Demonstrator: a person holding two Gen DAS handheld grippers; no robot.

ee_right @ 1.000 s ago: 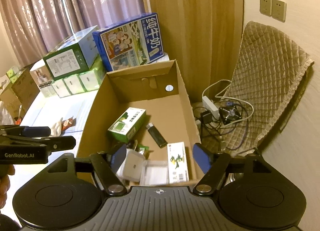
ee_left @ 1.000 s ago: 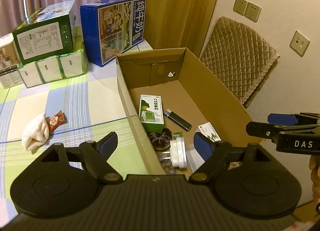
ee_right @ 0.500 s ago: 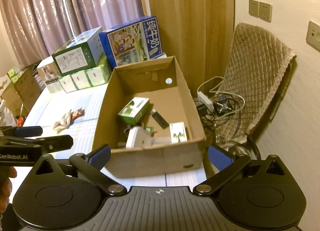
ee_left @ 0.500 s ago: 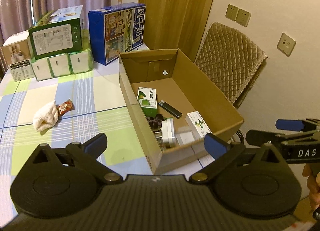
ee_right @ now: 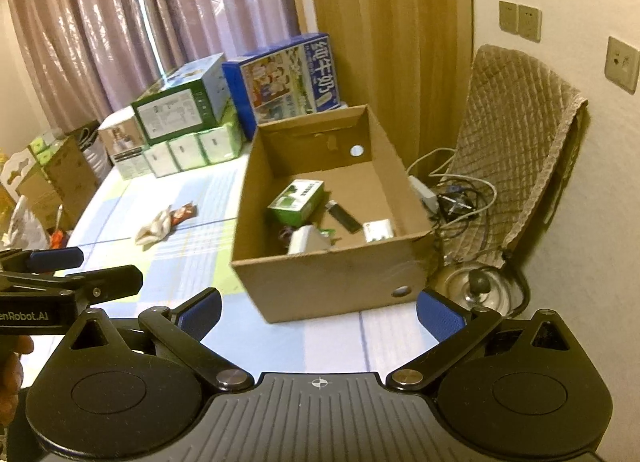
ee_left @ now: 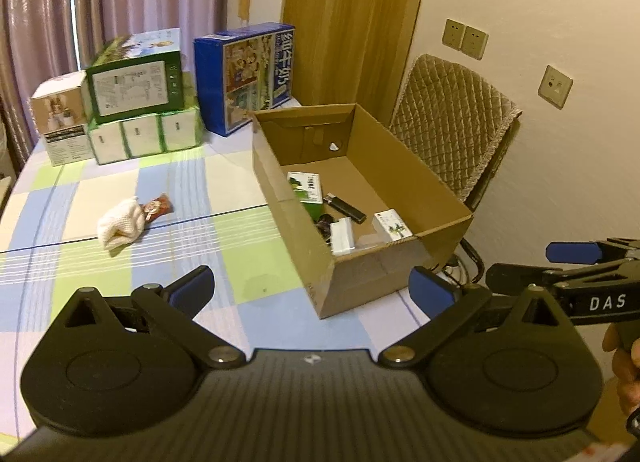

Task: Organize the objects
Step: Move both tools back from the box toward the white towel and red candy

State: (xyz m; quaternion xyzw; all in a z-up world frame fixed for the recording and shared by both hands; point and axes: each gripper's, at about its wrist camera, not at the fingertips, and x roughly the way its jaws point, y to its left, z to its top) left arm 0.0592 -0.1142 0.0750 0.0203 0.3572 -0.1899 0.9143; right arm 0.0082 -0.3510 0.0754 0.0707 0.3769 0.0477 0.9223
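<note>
An open cardboard box [ee_left: 404,166] [ee_right: 332,286] stands on the checked tablecloth. Inside lie a green-and-white carton [ee_left: 306,186] [ee_right: 296,202], a black lighter [ee_left: 346,208] [ee_right: 343,218], a white plug adapter [ee_left: 342,236] [ee_right: 306,240] and a small white packet [ee_left: 392,224] [ee_right: 378,230]. A white cloth [ee_left: 120,222] [ee_right: 154,226] and a red snack wrapper [ee_left: 158,206] [ee_right: 185,212] lie on the table left of the box. My left gripper [ee_left: 310,292] and right gripper [ee_right: 318,312] hover before the box's near wall, both open wide and holding nothing.
Stacked cartons [ee_left: 136,102] and a blue milk box [ee_left: 248,74] line the table's far edge. A quilted chair [ee_left: 452,122] stands right of the box, with cables and a power strip [ee_right: 448,194] on the floor beside it.
Both grippers have pulled back and up from over the box, so its near wall now shows. Both sets of fingers have spread wider. The items inside lie as before.
</note>
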